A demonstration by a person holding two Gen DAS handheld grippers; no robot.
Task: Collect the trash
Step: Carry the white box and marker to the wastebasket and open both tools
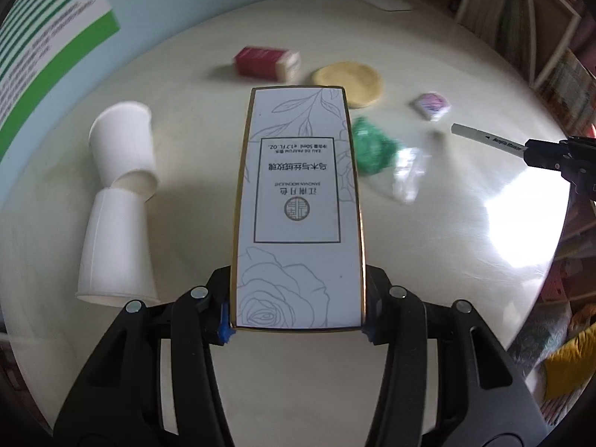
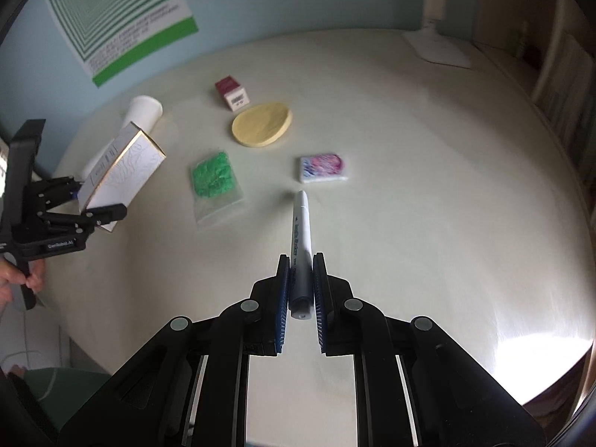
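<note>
My left gripper (image 1: 298, 320) is shut on a white perfume box (image 1: 298, 205) with gold edges and flower drawings, held above the table. It also shows in the right wrist view (image 2: 119, 175), at the left. My right gripper (image 2: 301, 290) is shut on a white marker pen (image 2: 301, 231) that points forward over the table. The pen (image 1: 484, 138) and right gripper (image 1: 529, 156) show at the right of the left wrist view. On the table lie a green bag (image 2: 214, 177), a pink and white packet (image 2: 322, 167), a red box (image 2: 231, 93) and nested white paper cups (image 1: 119, 193).
A round yellow pad (image 2: 262, 123) lies mid-table on the pale round table (image 2: 428, 223). A white lamp base (image 2: 439, 48) stands at the back right. Bookshelves (image 1: 521, 26) line the right side. A green and white poster (image 2: 115, 11) hangs on the blue wall.
</note>
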